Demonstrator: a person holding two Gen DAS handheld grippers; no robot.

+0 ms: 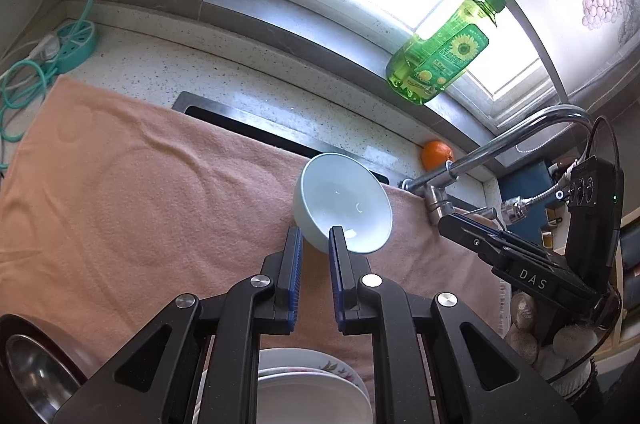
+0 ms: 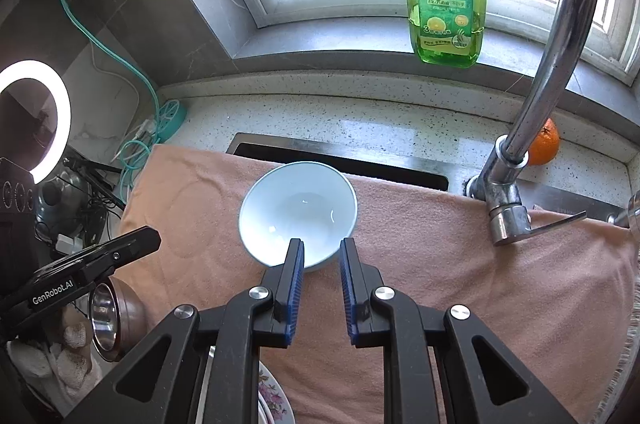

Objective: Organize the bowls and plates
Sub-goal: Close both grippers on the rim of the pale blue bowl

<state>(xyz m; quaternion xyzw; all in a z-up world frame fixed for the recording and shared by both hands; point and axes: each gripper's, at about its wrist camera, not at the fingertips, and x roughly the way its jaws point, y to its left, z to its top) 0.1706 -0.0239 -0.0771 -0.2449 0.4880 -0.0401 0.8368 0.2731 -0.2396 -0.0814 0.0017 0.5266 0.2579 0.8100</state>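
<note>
A pale blue bowl (image 1: pixel 342 202) (image 2: pixel 298 212) sits empty on a peach towel (image 1: pixel 120 184) (image 2: pixel 440 264), just ahead of both grippers. My left gripper (image 1: pixel 315 236) hovers at the bowl's near left side, its pads a narrow gap apart with nothing between them. It also shows at the left in the right wrist view, as the left gripper (image 2: pixel 156 236), clear of the bowl. My right gripper (image 2: pixel 322 246) hangs over the bowl's near rim, also narrowly open and empty. A stack of white plates (image 1: pixel 312 384) lies below the left gripper, one of them a floral plate (image 2: pixel 272 396).
A steel bowl (image 1: pixel 36 372) (image 2: pixel 106 320) lies at the towel's left corner. A chrome faucet (image 1: pixel 500 152) (image 2: pixel 540 84) arches at the right, with an orange (image 1: pixel 437 154) behind it. A green soap bottle (image 1: pixel 440 52) stands on the windowsill. A teal power strip (image 1: pixel 76 44) sits at the back left.
</note>
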